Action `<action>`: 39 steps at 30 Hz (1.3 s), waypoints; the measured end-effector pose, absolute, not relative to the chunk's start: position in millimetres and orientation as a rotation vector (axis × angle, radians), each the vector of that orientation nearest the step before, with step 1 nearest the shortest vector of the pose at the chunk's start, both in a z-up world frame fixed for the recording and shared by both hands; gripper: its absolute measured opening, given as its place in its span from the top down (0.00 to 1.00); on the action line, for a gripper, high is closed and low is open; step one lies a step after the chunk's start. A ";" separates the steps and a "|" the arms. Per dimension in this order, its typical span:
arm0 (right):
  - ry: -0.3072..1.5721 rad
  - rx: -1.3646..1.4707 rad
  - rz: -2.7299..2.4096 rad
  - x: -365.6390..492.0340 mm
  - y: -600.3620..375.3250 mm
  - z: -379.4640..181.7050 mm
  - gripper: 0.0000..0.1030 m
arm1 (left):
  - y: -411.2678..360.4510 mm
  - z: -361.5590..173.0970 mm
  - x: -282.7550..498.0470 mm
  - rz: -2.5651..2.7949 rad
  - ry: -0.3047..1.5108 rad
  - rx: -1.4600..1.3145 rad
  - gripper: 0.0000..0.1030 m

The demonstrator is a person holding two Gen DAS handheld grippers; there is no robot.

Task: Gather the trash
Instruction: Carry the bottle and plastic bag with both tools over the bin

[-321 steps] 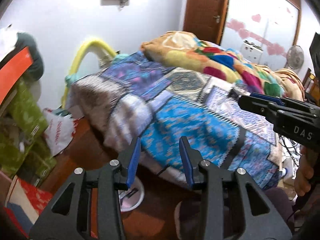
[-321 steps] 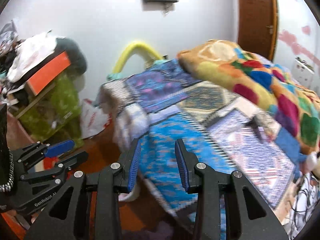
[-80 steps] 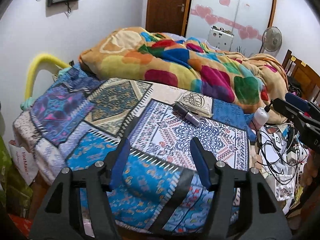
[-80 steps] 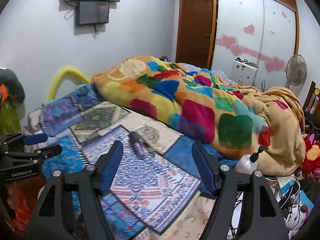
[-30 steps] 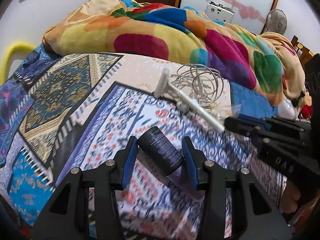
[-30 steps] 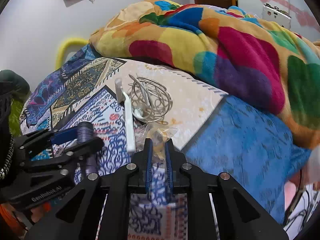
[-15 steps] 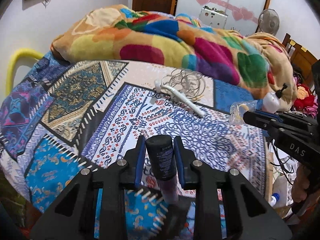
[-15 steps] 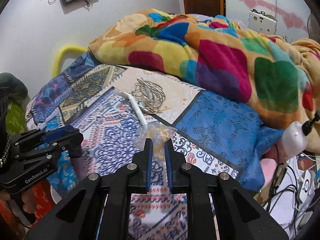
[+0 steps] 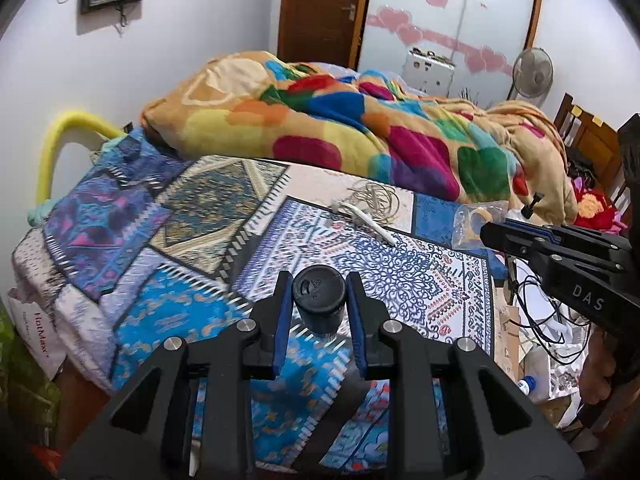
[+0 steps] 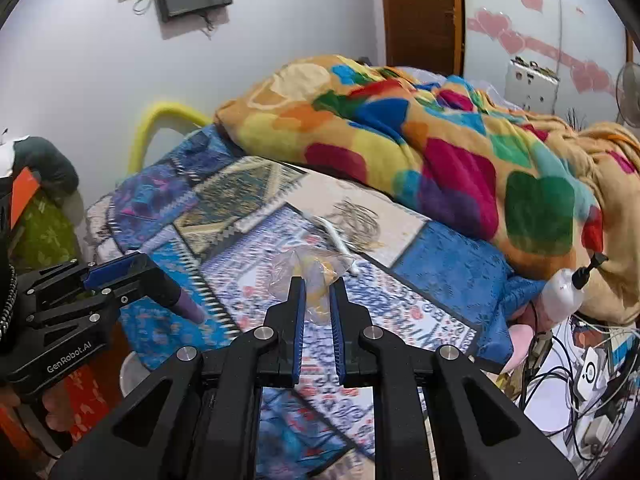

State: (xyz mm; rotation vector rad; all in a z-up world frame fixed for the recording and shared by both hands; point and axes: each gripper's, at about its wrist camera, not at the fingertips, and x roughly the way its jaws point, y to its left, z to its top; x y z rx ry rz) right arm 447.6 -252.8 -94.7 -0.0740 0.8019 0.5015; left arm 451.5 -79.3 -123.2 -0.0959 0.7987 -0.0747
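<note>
My left gripper is shut on a black-capped purple tube and holds it above the bed's near edge. It also shows in the right wrist view, with the tube's purple end sticking out. My right gripper is shut on a crumpled clear plastic wrapper with something yellow inside. The right gripper also shows in the left wrist view, with the wrapper at its tip.
A patterned bedspread covers the bed. A white stick and a coiled cable lie on it. A colourful blanket is heaped behind. Cables and a white bottle clutter the right side.
Both grippers have pulled back and up from the bed with their items. The tube now points its cap at the left camera.
</note>
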 end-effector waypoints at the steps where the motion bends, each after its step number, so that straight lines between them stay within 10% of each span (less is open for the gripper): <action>1: 0.796 -0.076 0.508 442.3 -248.8 -91.2 0.89 | -73.6 -119.3 444.4 -0.067 0.793 -0.099 0.75; 39: 0.908 -0.304 0.894 289.7 19.6 -135.9 0.89 | 176.5 -184.7 239.2 0.276 0.904 -0.319 0.75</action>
